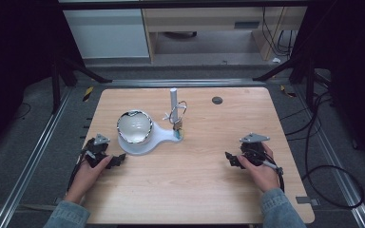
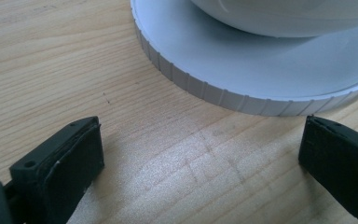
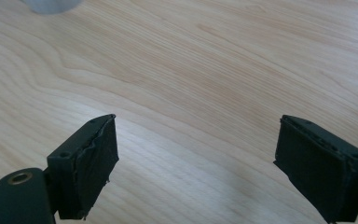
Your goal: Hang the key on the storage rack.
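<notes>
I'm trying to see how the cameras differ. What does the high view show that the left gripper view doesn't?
High view alone: the upright post, the wire loop, the right gripper and both hands. Left gripper view alone: the ridges along the white base's edge and its open fingers up close. Both share the white base, the bowl and the wooden table.

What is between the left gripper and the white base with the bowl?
Nothing but bare wooden table, seen in the left gripper view between the left gripper and the white base.
</notes>
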A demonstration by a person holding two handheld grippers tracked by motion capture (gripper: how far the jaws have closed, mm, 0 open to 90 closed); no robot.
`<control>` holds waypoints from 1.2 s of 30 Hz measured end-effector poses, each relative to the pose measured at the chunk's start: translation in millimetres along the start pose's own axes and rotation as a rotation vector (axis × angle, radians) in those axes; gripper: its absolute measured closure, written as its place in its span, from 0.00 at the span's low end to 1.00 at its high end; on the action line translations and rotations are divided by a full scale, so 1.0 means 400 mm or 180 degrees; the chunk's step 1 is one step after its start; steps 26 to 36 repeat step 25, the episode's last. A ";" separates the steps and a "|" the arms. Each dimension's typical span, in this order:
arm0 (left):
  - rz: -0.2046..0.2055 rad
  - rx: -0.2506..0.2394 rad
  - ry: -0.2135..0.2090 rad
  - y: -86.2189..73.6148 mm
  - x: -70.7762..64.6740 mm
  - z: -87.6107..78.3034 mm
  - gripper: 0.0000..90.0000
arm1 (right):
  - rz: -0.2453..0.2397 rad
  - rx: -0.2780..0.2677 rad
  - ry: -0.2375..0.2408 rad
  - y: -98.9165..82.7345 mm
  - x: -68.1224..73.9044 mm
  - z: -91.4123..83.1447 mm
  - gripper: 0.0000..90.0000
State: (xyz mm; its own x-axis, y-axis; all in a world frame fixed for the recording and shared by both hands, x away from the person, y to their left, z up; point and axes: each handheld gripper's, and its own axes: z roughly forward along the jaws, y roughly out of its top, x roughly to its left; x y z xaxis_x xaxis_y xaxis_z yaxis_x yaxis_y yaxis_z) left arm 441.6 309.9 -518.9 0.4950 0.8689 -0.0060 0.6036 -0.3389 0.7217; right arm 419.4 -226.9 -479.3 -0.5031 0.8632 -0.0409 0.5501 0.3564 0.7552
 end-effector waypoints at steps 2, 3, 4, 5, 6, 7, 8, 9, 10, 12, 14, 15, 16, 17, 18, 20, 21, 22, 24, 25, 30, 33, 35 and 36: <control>0.0001 0.0000 0.0000 0.000 0.000 0.000 0.00 | 0.0085 0.0007 -0.0059 -0.009 -0.026 0.006 0.15; 0.0001 0.0000 0.0000 0.000 0.000 0.000 0.00 | 0.0122 0.0021 -0.0071 -0.012 -0.036 0.009 0.15; 0.0001 0.0000 0.0000 0.000 0.000 0.000 0.00 | 0.0122 0.0021 -0.0071 -0.012 -0.036 0.009 0.15; 0.0001 0.0000 0.0001 0.000 0.000 0.000 0.00 | 0.0198 0.0012 -0.0122 -0.020 -0.057 0.016 0.15; 0.0001 0.0000 0.0001 0.000 0.000 0.000 0.00 | 0.0240 0.0019 -0.0128 -0.023 -0.062 0.018 0.15; 0.0001 0.0000 0.0000 0.000 0.000 0.000 0.00 | 0.0269 0.0007 -0.0133 -0.027 -0.069 0.021 0.15; 0.0001 0.0000 0.0000 0.000 0.000 0.000 0.00 | 0.0269 0.0007 -0.0133 -0.027 -0.069 0.021 0.15; 0.0001 0.0000 0.0000 0.000 0.000 0.000 0.00 | 0.0321 0.0008 -0.0139 -0.030 -0.074 0.024 0.15; 0.0002 0.0001 0.0000 0.000 0.000 0.000 0.00 | 0.0369 0.0023 -0.0153 -0.039 -0.083 0.032 0.15; 0.0002 0.0001 0.0000 0.000 0.000 0.000 0.00 | 0.0401 0.0047 -0.0174 -0.045 -0.087 0.039 0.15; 0.0002 0.0000 0.0000 0.000 0.000 0.000 0.00 | 0.0398 0.0056 -0.0218 -0.052 -0.089 0.045 0.14; 0.0001 0.0000 0.0000 0.000 0.000 0.000 0.00 | 0.0399 0.0060 -0.0230 -0.052 -0.088 0.045 0.13; 0.0001 0.0000 0.0000 0.000 0.000 0.000 0.00 | 0.0395 0.0063 -0.0237 -0.051 -0.087 0.046 0.13; 0.0001 0.0000 0.0000 0.000 0.000 0.000 0.00 | 0.0392 0.0069 -0.0247 -0.051 -0.086 0.047 0.13; 0.0001 0.0000 0.0000 0.000 0.000 0.000 0.00 | 0.0392 0.0069 -0.0247 -0.051 -0.086 0.047 0.13; 0.0002 0.0000 0.0000 0.000 0.000 0.000 0.00 | 0.0318 0.0123 -0.0316 -0.048 -0.081 0.052 0.10; 0.0001 0.0000 0.0000 0.000 0.000 0.000 0.00 | 0.0303 0.0133 -0.0305 -0.048 -0.079 0.053 0.09; 0.0000 0.0000 0.0000 0.000 0.000 0.000 0.00 | 0.0311 0.0142 -0.0308 -0.047 -0.077 0.054 0.08; 0.0000 0.0000 0.0000 0.000 0.000 0.000 0.00 | 0.0347 0.0156 -0.0333 -0.046 -0.076 0.055 0.06; 0.0000 0.0000 0.0000 0.000 0.000 0.000 0.00 | 0.0347 0.0156 -0.0333 -0.046 -0.076 0.055 0.06; 0.0000 0.0000 0.0000 0.000 0.000 0.000 0.00 | 0.0347 0.0156 -0.0333 -0.046 -0.076 0.055 0.06; 0.0000 0.0000 0.0000 0.000 0.000 0.000 0.00 | 0.0347 0.0156 -0.0333 -0.046 -0.076 0.055 0.06; 0.0000 0.0000 0.0000 0.000 0.000 0.000 0.00 | 0.0347 0.0156 -0.0333 -0.046 -0.076 0.055 0.06; 0.0000 0.0000 0.0000 0.000 0.000 0.000 0.00 | 0.0347 0.0156 -0.0333 -0.046 -0.076 0.055 0.06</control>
